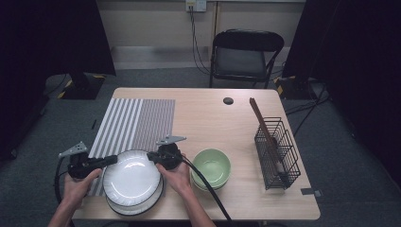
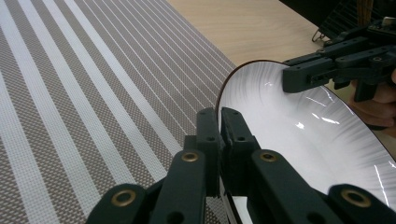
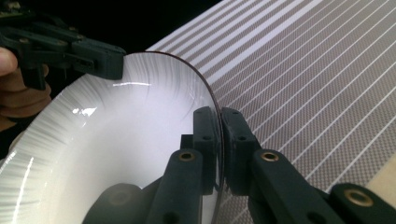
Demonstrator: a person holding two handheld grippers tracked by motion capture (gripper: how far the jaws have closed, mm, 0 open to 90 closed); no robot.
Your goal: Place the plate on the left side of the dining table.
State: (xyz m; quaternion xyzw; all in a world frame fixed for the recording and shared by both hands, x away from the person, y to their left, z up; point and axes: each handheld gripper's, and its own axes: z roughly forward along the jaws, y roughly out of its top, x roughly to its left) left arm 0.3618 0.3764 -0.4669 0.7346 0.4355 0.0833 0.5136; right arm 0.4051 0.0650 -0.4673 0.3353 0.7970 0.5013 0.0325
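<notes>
A white plate [image 1: 132, 177] with a thin dark rim is held between both grippers, just above a second plate [image 1: 135, 208] lying near the table's front edge. My left gripper [image 1: 112, 160] is shut on the top plate's left rim, and in the left gripper view its jaws [image 2: 219, 121] pinch that edge. My right gripper [image 1: 150, 156] is shut on the plate's upper right rim, with the rim clamped between its jaws [image 3: 219, 119] in the right gripper view. Each gripper view shows the other gripper on the far rim: the right gripper [image 2: 292, 79] and the left gripper [image 3: 114, 63].
A striped grey and white placemat [image 1: 135, 123] lies behind the plates on the wooden table [image 1: 213, 118]. Stacked green bowls [image 1: 211, 165] sit right of the plates. A black wire basket [image 1: 277, 153] holding a long brown stick [image 1: 262, 125] stands at the right. A black chair [image 1: 246, 52] is beyond the table.
</notes>
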